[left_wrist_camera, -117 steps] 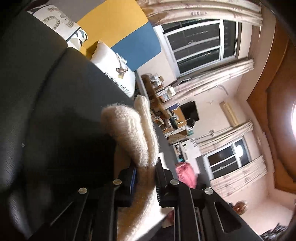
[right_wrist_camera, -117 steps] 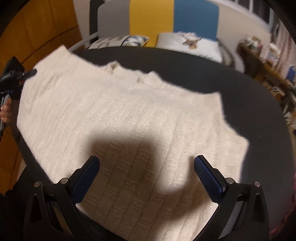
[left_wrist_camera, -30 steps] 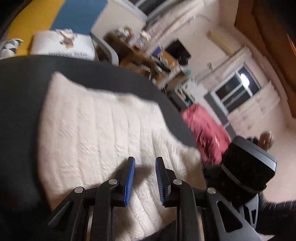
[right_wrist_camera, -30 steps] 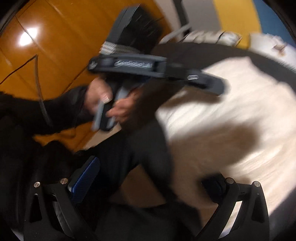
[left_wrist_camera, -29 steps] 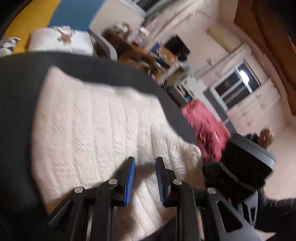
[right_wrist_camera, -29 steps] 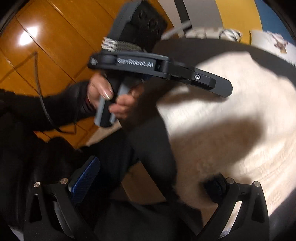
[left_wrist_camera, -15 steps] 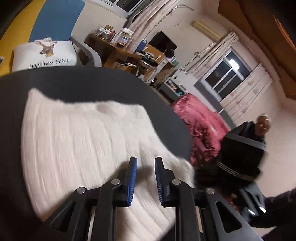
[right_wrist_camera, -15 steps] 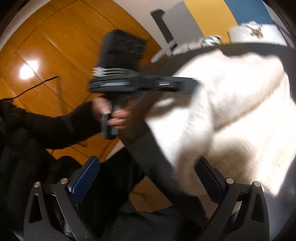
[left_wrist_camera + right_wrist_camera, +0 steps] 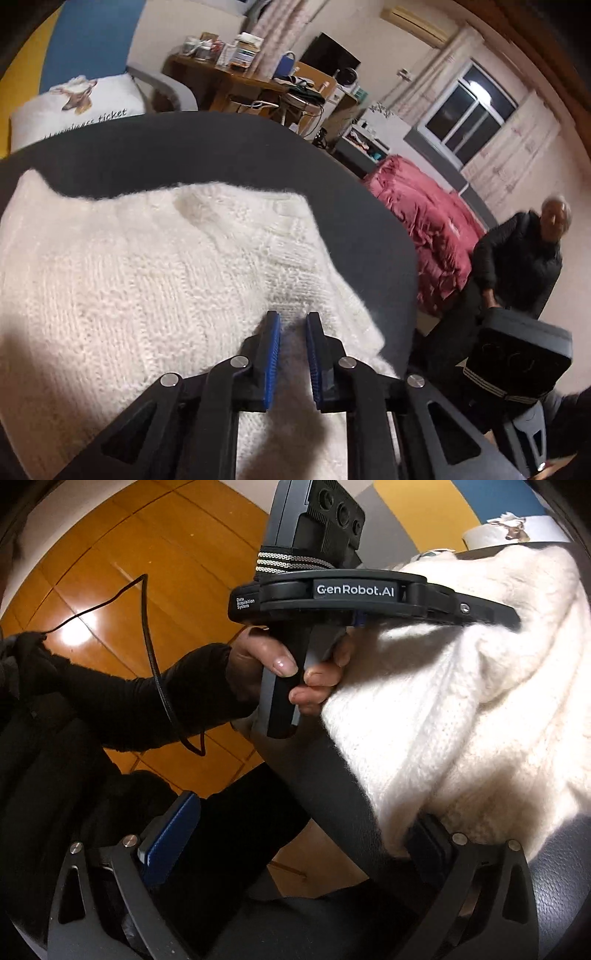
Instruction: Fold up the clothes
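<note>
Folding a white sweater [image 9: 140, 280] on the dark bed [image 9: 229, 155], we judge ourselves partway in: the knit lies doubled over, its near edge reaching the bed's corner by us, with a ridge of lifted cloth showing in the right wrist view. How many folds are in we cannot tell. What is left, as we judge it, is to lay this flap down, smooth it and bring the rest into a neat bundle.

Beyond the bed stand a red quilt [image 9: 424, 225], a cluttered desk [image 9: 240, 85] and a pillow [image 9: 77, 107] at the headboard. A seated person [image 9: 524, 254] is across the room.

Our left gripper [image 9: 291, 321] sits over the sweater near its right edge. Its jaws are narrow and closing, with a fold of knit between the blue pads [image 9: 274, 332]; whether they already bite we cannot tell for sure, though the cloth seems bunched up into the gap. From the right wrist view the same left gripper [image 9: 513, 618] reaches across with its tips buried in the sweater [image 9: 472, 709], our left hand [image 9: 288, 664] squeezing the trigger.

Our right gripper [image 9: 295, 834] is spread wide. One pad hangs over the floor, and the other rests under the sweater's hanging corner, touching it but pinching nothing.
</note>
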`<move>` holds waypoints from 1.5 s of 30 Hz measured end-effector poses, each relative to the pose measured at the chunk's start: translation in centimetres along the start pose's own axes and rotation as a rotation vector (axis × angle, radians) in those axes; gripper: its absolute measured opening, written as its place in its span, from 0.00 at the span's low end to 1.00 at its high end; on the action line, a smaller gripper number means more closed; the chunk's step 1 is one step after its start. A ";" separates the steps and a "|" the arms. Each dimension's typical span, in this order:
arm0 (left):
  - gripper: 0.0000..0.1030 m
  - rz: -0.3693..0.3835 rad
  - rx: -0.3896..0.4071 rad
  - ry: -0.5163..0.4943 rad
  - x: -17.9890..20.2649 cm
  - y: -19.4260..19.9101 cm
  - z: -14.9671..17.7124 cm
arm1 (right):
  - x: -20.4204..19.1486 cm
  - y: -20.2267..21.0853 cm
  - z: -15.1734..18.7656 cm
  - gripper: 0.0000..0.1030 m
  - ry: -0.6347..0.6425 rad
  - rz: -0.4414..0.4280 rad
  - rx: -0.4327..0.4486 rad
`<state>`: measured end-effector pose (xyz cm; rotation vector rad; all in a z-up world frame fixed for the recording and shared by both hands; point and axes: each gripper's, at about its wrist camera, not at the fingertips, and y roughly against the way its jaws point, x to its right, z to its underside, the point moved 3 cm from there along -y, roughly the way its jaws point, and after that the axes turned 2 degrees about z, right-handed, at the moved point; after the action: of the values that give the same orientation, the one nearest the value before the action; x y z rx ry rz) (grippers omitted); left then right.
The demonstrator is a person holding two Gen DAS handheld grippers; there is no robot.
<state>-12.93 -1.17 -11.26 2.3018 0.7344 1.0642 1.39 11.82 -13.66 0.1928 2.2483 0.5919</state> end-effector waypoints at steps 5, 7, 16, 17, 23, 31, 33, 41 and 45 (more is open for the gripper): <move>0.20 -0.029 0.117 0.015 -0.1 4.1 -0.1 | -3.3 3.6 -1.1 1.00 0.021 0.186 -0.025; 0.20 -0.045 0.131 -0.007 -0.1 5.5 0.7 | -5.0 4.6 -1.5 1.00 0.061 0.229 0.003; 0.21 -0.136 -0.006 -0.170 1.4 2.2 2.7 | -5.2 -1.4 -4.9 1.00 0.172 0.341 -0.087; 0.21 -0.128 -0.022 -0.161 1.3 1.6 2.9 | -2.9 -2.4 -4.6 1.00 0.104 0.401 -0.132; 0.21 -0.039 -0.021 -0.155 1.8 2.7 1.1 | 1.1 -0.3 -2.1 1.00 -0.066 0.302 0.137; 0.27 0.022 -0.068 -0.247 2.6 0.9 -7.5 | 2.1 -0.3 -1.6 1.00 -0.046 0.247 0.191; 0.31 0.067 -0.162 -0.314 2.9 -0.6 -9.0 | 2.4 -0.2 -1.6 1.00 -0.038 0.234 0.189; 0.46 0.044 -0.462 -0.594 5.1 -5.0 -11.9 | 2.2 -1.3 -1.2 1.00 -0.007 0.187 0.173; 0.52 0.076 -0.605 -0.654 6.7 -7.9 -12.3 | 2.2 -1.7 -1.1 1.00 0.010 0.168 0.163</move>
<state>-21.09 11.51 -5.71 1.9534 0.0459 0.4115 -0.78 10.66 -15.26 0.4647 2.3054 0.4973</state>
